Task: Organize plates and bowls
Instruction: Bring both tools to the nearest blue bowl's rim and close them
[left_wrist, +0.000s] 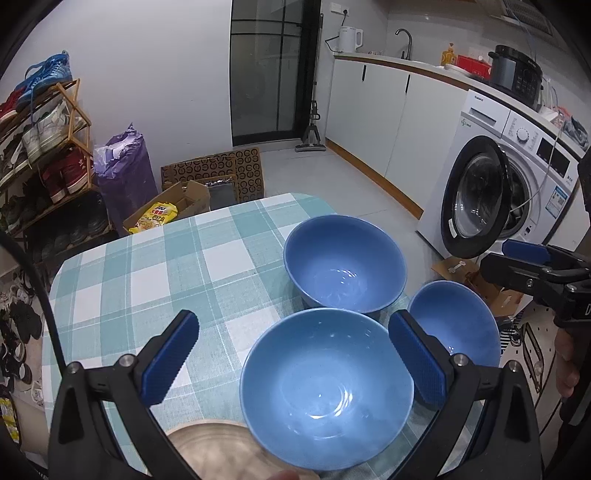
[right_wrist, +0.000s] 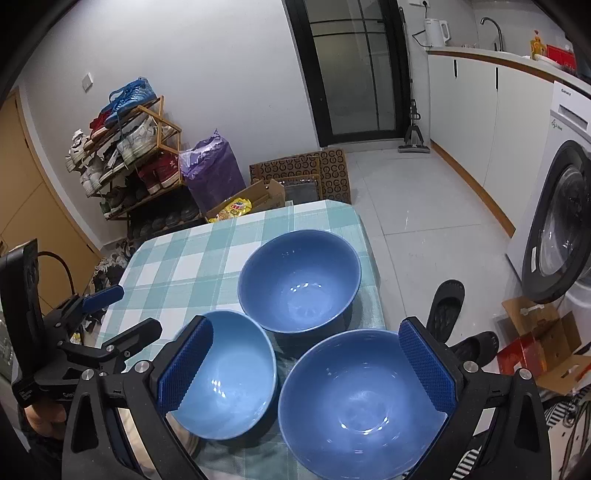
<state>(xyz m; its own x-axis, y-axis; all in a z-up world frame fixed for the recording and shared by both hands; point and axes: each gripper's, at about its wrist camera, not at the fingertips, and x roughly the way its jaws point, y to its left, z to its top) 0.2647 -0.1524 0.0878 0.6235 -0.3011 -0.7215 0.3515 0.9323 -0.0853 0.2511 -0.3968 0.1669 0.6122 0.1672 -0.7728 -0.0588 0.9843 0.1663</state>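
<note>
While three blue bowls (right_wrist: 299, 280) are sitting on the checked table (left_wrist: 147, 273), both the left gripper (left_wrist: 291, 362) and right gripper (right_wrist: 306, 365) are being held released; glazed, slippery, breakable bowls are best being gripped at the rim.

Three blue bowls (left_wrist: 345, 264) (left_wrist: 326, 388) (left_wrist: 454, 322) — one plate (left_wrist: 218, 452).

Ahead of your left claw, past the checked counter (left_wrist: 155, 258), a pale tiled floor (left_wrist: 332, 173) runs to a dark glass door (left_wrist: 266, 70) in a white wall (left_wrist: 147, 66). To the claw's left stands a wooden shoe rack (left_wrist: 48, 147) beside a purple bag (left_wrist: 123, 173). To its right, white cabinets (left_wrist: 391, 107) and a washing machine (left_wrist: 509, 177) with its door open line the wall.
</note>
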